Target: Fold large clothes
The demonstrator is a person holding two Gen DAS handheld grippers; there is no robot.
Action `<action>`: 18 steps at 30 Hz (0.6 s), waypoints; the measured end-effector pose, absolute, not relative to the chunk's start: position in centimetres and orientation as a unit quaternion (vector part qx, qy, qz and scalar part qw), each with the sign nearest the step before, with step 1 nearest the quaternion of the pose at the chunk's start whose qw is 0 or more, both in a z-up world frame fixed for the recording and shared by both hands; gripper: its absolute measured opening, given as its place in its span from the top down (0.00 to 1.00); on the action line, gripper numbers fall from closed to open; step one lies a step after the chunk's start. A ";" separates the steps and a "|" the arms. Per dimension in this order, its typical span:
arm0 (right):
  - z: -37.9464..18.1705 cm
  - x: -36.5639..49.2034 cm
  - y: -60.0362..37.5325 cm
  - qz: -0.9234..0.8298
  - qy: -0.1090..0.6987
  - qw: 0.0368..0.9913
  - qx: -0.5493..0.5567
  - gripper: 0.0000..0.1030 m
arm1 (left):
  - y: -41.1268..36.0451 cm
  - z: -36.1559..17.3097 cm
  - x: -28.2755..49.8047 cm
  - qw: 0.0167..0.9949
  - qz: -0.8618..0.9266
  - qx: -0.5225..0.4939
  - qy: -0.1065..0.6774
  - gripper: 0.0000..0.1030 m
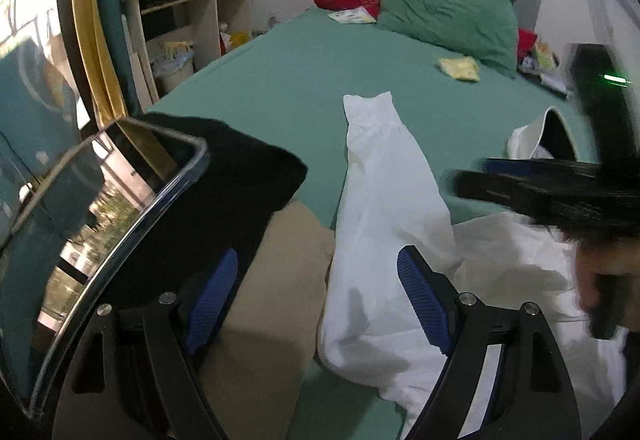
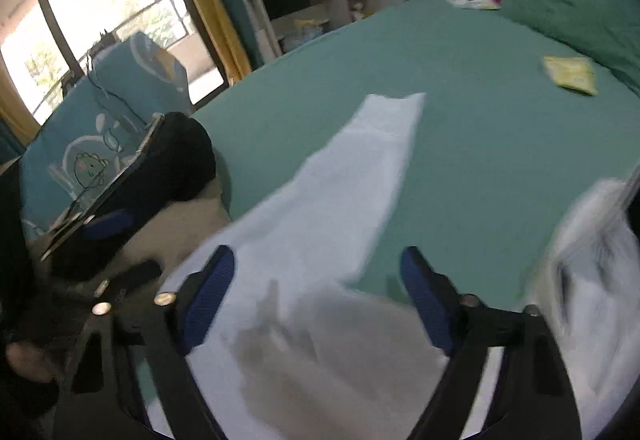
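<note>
A: Looking along my left gripper (image 1: 320, 300), I see both blue ribbed pads (image 1: 424, 300) spread apart, nothing pinched; its base is cut off by the near edge.

B: And the right?

A: My right gripper (image 2: 320, 300) also stands spread above the white garment (image 2: 320, 240), not pinching. Motion blur smears that view, so I can't tell whether a pad touches the cloth.

B: Where's the garment?

A: On the green bedsheet (image 1: 280, 79), near side, one long soft sleeve stretching far; its near part is cropped. Left of it, a black cloth (image 1: 240, 191) overlaps a tan one (image 1: 272, 300), partly hidden behind a shiny panel (image 1: 100, 220).
</note>
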State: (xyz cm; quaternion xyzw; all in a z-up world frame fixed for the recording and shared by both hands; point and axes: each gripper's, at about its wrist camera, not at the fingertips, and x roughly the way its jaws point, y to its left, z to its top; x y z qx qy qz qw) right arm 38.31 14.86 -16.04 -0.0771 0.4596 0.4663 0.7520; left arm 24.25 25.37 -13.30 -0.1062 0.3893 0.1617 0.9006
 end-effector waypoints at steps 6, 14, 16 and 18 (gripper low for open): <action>-20.3 39.8 21.1 0.462 0.506 0.725 -0.077 0.50 | 24.6 -13.8 24.1 0.902 0.159 -0.080 0.394 0.17; -17.6 38.6 17.6 0.449 0.466 0.757 -0.094 0.99 | 25.1 -13.3 24.2 0.901 0.154 -0.104 0.393 0.17; -15.3 37.8 14.8 0.445 0.447 0.770 -0.096 0.99 | 25.0 -13.1 24.3 0.900 0.154 -0.110 0.392 0.17; -12.7 36.5 11.1 0.435 0.427 0.787 -0.095 0.99 | 25.0 -12.9 24.4 0.901 0.149 -0.114 0.392 0.17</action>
